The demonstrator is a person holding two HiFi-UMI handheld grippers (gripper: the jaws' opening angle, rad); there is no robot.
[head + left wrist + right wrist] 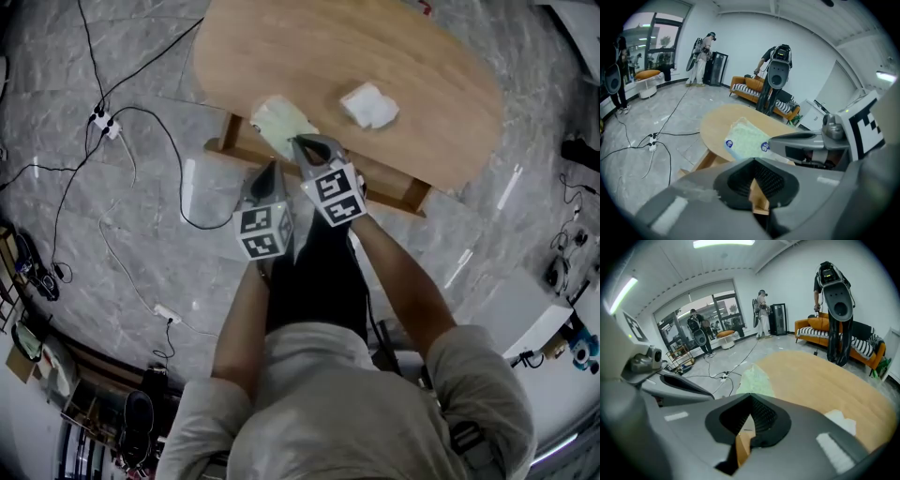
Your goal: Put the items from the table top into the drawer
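A: State of left gripper [273, 167]?
B: Shut, empty, above the floor [141, 216] just off the bench [281, 47] at its near edge.
A: And right gripper [298, 142]?
B: Shut too, empty, tip at the pale green packet [277, 117]; contact unclear.
A: Packet's place?
B: Flat on the bench's near edge. Further in, apart: white crumpled cloth [369, 105].

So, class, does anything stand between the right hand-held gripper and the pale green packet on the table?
Nothing visible does. The pale green packet lies at the near edge of the table, directly ahead of the right hand-held gripper, jaws shut. The crumpled white tissue sits apart, farther right.
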